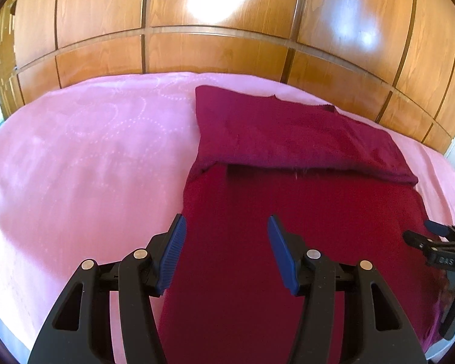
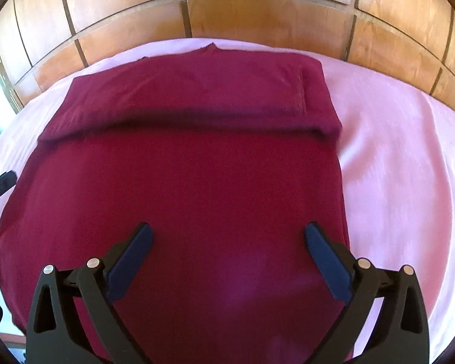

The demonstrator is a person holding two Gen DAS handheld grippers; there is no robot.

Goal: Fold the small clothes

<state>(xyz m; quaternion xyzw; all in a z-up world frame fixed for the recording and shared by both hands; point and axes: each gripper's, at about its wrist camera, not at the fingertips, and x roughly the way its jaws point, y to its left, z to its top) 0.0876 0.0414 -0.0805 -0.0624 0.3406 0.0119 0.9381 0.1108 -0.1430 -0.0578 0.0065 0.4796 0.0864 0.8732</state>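
bedspread (image 1: pixel 75 157), pink, carries our maroon garment (image 1: pixel 288 212), spread flat with its far part already folded back toward us into a thick band. our left gripper (image 1: pixel 226 239) hovers over the garment's left edge, jaws apart and holding nothing. our right gripper (image 2: pixel 227 248) hangs over the near right part of the cloth, jaws likewise wide and empty. the garment's long axis runs straight away from both, toward the wooden wardrobe (image 2: pixel 257 12). we judge both equally near the near hem, each to its own corner
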